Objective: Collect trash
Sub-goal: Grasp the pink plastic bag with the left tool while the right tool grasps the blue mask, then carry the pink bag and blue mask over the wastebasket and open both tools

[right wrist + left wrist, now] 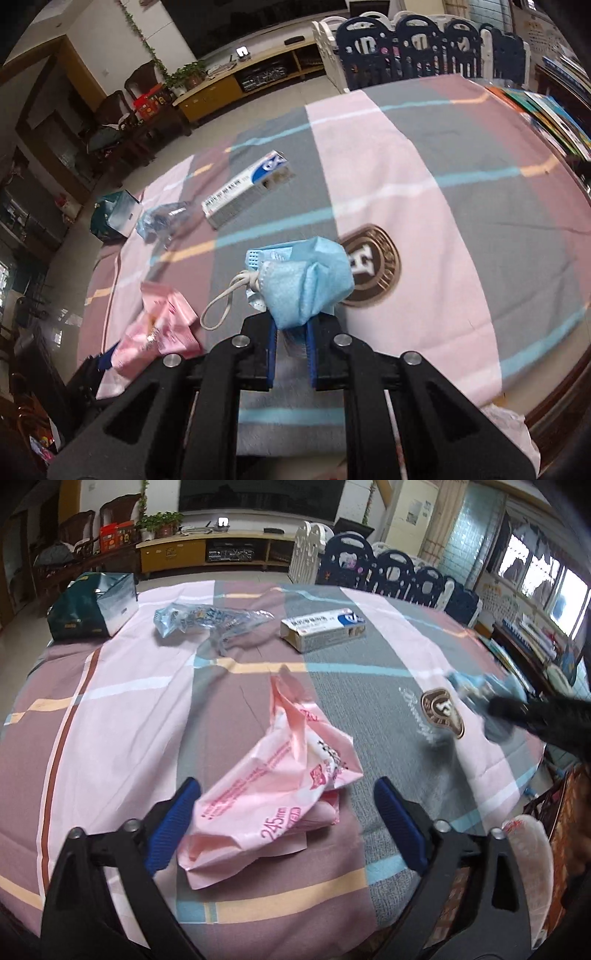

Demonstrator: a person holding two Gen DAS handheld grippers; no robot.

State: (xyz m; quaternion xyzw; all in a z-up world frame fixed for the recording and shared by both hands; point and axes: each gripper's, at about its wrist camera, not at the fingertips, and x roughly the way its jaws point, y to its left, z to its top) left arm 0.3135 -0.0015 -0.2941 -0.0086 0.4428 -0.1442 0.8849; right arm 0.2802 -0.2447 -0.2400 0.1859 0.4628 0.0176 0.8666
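Right claw (291,332): clenched on the crumpled blue face mask (306,284), which is lifted clear of the table (461,184); its white ear loop (221,302) dangles to the left. Left claw (286,812): spread wide, straddling the pink wrapper (273,794) near the table's near edge, blue pads (173,827) on either side but not yet touching it.

Remaining trash on the checked cloth: clear crushed plastic bottle (207,622) and white-and-blue medicine box (321,627), both toward the far edge; a dark green bag (92,607) stands at the far left corner, open side facing the table. Whether that bag is the collection point you cannot confirm from these views.

Step in hand, as judged: one item is secured on the right, the second pickup is being lined up on the left.

Next move calls for you to lower the left claw around the wrapper's bulk, then close. The wrapper is thin, slick film; pinch a thick fold, not a flat edge, or it may slip. Keep the mask gripped until it is over the receptacle.
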